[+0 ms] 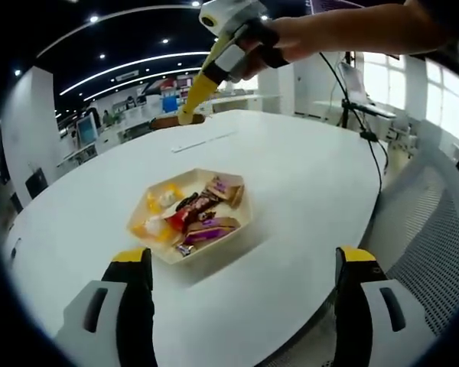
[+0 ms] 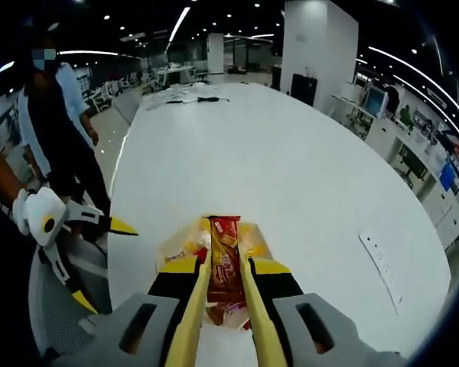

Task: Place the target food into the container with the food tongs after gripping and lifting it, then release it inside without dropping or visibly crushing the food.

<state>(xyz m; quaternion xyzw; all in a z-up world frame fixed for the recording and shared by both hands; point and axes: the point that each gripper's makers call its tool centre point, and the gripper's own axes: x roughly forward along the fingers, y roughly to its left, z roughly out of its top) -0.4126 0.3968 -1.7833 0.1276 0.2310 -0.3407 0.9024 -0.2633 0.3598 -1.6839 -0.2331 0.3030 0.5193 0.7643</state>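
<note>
Left gripper view, left to right: left gripper (image 1: 241,279), jaws spread wide and holding nothing, low over the near edge of the white bench (image 1: 306,176). Between the jaws and beyond them, a beige hexagonal container (image 1: 157,248) rests on the bench, filled with wrapped snacks: yellow and white pieces at its left, red, brown and purple bars at its right. Above it, the right gripper (image 1: 190,115) reaches in, gripped by a hand (image 1: 291,38), carrying yellow food tongs (image 1: 201,88) that point downward.

Right gripper view, left to right: a person in a light shirt (image 2: 61,92) stands at the bench's far left side; below, the left gripper (image 2: 99,260) with yellow-tipped jaws apart. Centre: right gripper (image 2: 223,287), jaws closed narrowly on the yellow food tongs (image 2: 191,321). Between the tong arms, a snack bar (image 2: 224,260): long, flat, red-and-orange printed wrapper, undeformed, held lengthwise directly above the container (image 2: 172,248). Whether it touches the contents below, I cannot tell.
</note>
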